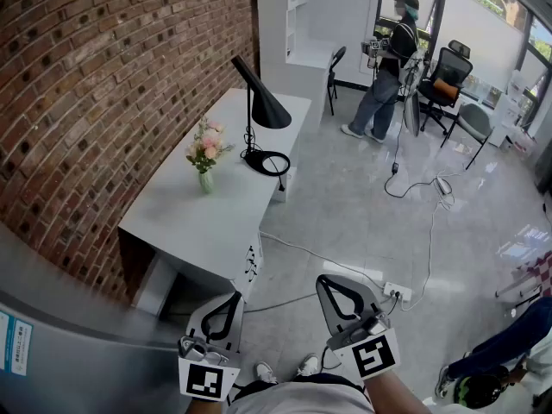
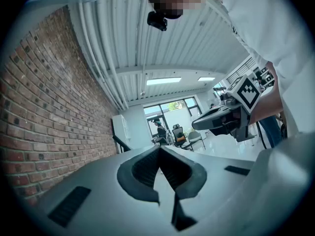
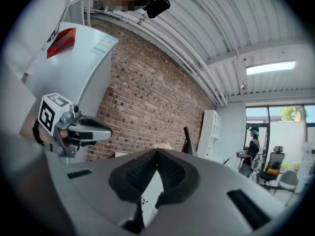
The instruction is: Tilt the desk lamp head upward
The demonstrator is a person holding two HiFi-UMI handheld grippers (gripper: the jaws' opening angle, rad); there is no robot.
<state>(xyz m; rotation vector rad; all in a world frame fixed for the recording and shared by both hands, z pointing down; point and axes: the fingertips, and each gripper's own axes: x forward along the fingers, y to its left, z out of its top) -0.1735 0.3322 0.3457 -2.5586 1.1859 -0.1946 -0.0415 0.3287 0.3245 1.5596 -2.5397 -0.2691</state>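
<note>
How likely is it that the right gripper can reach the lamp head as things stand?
Probably not yet. The right gripper, shut, is near the person's body, short of the desk; the lamp head sits toward the desk's far end. The floor alongside leaves the approach free.
</note>
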